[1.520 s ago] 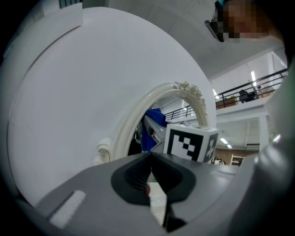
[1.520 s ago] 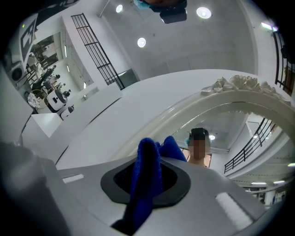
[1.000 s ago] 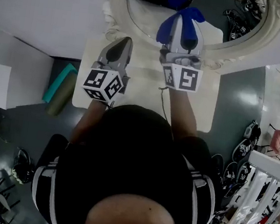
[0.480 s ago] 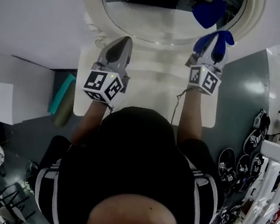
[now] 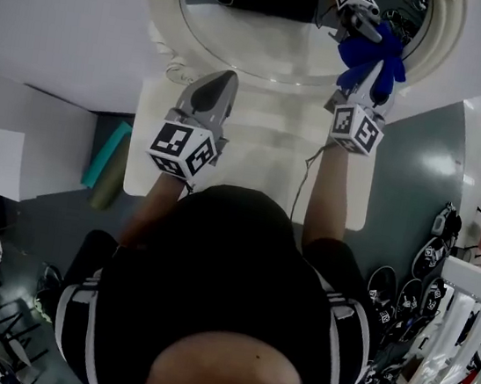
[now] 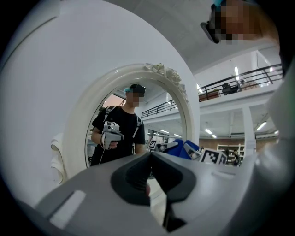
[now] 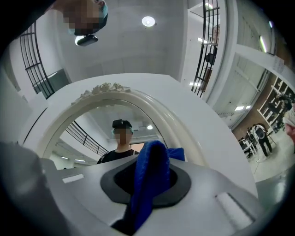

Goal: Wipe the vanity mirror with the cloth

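One oval mirror (image 5: 271,36) in a white carved frame stands upright at the back of the white surface (image 5: 265,146), and both my tools are held above that surface, pointing at it. In the glass I see a standing person in a black shirt holding a tool. Beside the surface, on the dark floor to my left, lie a teal roll (image 5: 107,150) and an olive one. My left tool (image 5: 224,78) hangs low in front of the frame's lower left part; its jaws are pressed together with nothing between them. My right tool (image 5: 373,79) pinches the blue cloth (image 5: 372,59), which sticks up out of the jaws and meets the glass near the mirror's lower right edge.
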A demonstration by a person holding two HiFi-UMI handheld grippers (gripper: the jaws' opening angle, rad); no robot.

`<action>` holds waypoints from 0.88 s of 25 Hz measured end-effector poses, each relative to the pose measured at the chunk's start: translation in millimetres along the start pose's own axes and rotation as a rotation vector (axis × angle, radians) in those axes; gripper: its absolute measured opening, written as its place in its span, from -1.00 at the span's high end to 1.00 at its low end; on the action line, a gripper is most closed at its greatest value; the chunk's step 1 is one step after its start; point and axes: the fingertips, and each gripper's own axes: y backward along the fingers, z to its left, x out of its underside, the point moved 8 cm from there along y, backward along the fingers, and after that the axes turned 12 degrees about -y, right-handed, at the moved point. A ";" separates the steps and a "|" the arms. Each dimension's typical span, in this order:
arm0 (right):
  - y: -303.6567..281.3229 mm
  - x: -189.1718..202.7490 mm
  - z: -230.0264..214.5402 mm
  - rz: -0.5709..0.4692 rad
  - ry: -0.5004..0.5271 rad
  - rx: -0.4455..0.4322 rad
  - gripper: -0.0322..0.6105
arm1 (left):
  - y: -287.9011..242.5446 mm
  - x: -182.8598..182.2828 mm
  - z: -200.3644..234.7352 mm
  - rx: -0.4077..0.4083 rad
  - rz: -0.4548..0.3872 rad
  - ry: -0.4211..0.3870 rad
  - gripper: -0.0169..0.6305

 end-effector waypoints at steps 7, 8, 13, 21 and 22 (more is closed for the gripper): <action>-12.0 1.7 2.0 -0.042 -0.017 -0.021 0.77 | -0.3 -2.0 7.0 -0.009 0.010 0.025 0.92; -11.3 3.2 -0.5 -0.045 -0.017 -0.023 0.77 | -1.4 0.8 6.7 -0.012 0.013 0.024 0.92; -13.4 -0.6 5.5 -0.064 -0.077 -0.015 0.77 | -1.9 6.6 7.7 -0.007 0.021 0.047 0.92; -28.3 -11.9 23.9 -0.127 -0.091 -0.069 0.77 | -9.3 11.1 8.1 0.008 0.003 0.065 0.92; -29.0 -14.3 25.4 -0.127 -0.087 -0.069 0.77 | -9.1 11.4 8.7 0.006 0.001 0.068 0.92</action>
